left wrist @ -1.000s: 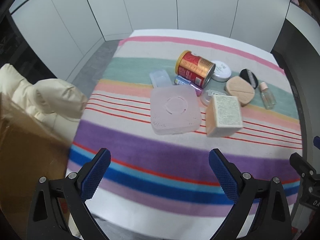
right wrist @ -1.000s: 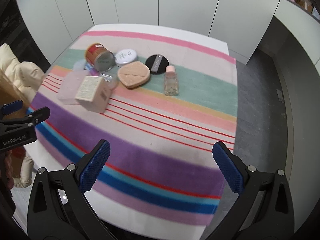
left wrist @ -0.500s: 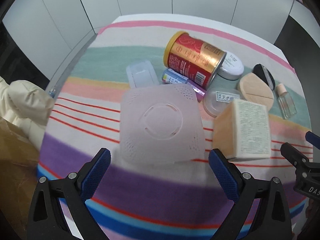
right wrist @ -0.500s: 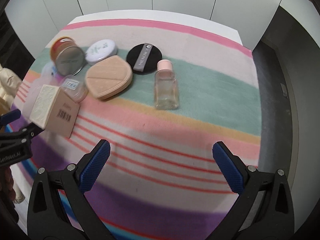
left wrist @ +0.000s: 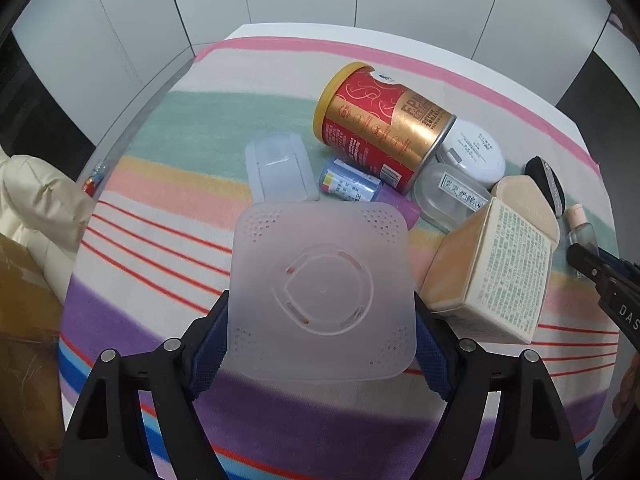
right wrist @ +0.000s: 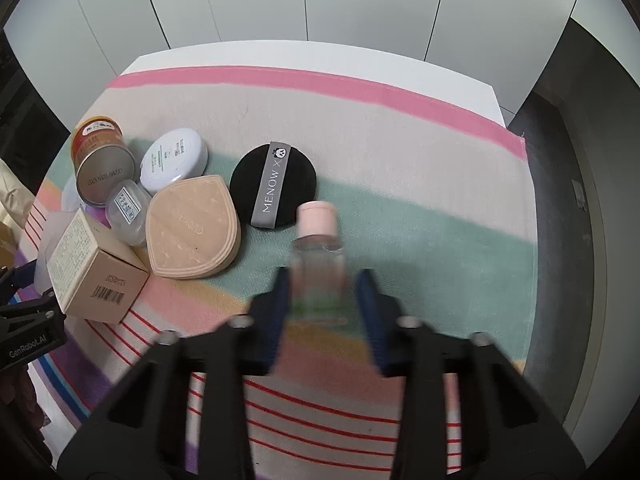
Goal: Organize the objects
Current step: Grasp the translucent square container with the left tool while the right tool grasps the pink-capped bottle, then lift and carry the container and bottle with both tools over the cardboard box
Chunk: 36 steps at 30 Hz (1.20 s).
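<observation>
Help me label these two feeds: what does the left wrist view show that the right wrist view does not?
Only the left wrist view: the left tool around the frosted square plastic lid, and a blue-labelled tube. Only the right: the right tool shut on the clear pink-capped bottle, and the "MENOW" strap on the round black puff. Both: the red-and-gold tin, beige carton, striped cloth.
</observation>
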### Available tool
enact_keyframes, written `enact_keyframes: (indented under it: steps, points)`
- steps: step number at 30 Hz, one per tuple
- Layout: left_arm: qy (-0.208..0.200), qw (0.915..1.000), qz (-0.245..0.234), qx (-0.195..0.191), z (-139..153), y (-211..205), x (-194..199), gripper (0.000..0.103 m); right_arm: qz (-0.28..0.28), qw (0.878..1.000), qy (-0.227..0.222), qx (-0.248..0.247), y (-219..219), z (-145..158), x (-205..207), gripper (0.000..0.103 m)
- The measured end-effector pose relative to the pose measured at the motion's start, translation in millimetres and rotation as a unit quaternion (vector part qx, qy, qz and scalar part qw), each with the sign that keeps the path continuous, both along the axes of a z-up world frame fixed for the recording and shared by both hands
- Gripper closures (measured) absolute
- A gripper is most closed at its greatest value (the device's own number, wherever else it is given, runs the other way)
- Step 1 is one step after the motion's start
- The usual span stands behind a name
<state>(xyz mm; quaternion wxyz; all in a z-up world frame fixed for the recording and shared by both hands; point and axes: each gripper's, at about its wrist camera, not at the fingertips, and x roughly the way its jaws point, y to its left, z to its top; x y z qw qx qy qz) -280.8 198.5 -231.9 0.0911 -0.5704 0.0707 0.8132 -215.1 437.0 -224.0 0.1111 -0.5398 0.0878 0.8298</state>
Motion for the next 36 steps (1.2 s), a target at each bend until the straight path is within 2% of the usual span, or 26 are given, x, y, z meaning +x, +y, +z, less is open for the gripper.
enact_keyframes:
  steps: [5, 10, 12, 21, 29, 36]
  points:
    - [0.002, 0.9999, -0.003, -0.010, 10.9, 1.5, 6.3, 0.021, -0.007, 1.000, -0.007, -0.012, -2.0, 2.3, 11.9, 0.074]
    - [0.009, 0.9999, 0.002, -0.014, 36.4, -3.7, 12.4, 0.021, -0.010, 1.000, -0.006, -0.016, -5.3, 18.0, 28.9, 0.074]
    - [0.014, 0.9998, 0.000, -0.014, 40.4, -11.5, 23.8, 0.021, -0.006, 1.000, -0.003, -0.018, -8.9, 29.6, 36.7, 0.074]
    - [0.044, 0.9989, -0.001, -0.014, 92.8, -21.5, 63.5, 0.021, -0.004, 1.000, 0.016, -0.007, -24.3, 82.3, 76.5, 0.074]
    - [0.072, 0.9974, -0.003, 0.006, 144.9, -31.5, 109.4, 0.021, 0.003, 0.999, 0.036, 0.004, -40.2, 132.3, 119.0, 0.074]
    - [0.094, 0.9951, -0.015, 0.026, 172.6, -40.4, 145.2, 0.021, 0.004, 0.999, 0.049, 0.008, -55.3, 164.9, 155.7, 0.074]
